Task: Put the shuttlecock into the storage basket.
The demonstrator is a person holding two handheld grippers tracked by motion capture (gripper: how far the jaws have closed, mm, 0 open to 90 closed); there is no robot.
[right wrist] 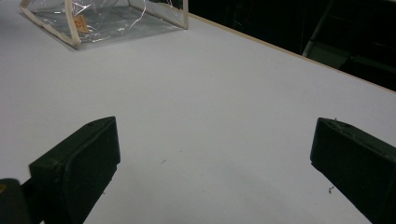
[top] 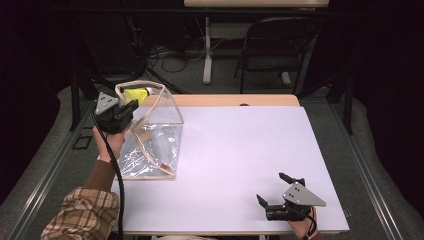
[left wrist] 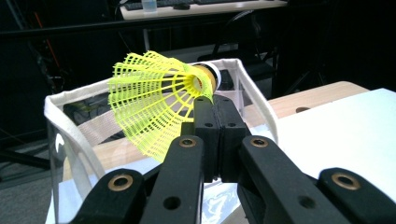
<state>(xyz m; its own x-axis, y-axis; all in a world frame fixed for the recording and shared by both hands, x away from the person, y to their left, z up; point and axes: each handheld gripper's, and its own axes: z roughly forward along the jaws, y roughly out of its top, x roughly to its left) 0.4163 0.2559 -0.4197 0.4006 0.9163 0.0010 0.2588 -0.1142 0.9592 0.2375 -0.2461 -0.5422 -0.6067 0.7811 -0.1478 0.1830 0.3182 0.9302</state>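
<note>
The left gripper pinched the yellow shuttlecock above the clear bag at ten o'clock, seemingly to drop it in; the right gripper idled wide open at five o'clock.

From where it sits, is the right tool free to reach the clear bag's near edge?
Probably yes. The right tool rests open at the table's near right, and bare white tabletop lies between it and the clear bag. The left tool stays up at the bag's mouth.
</note>
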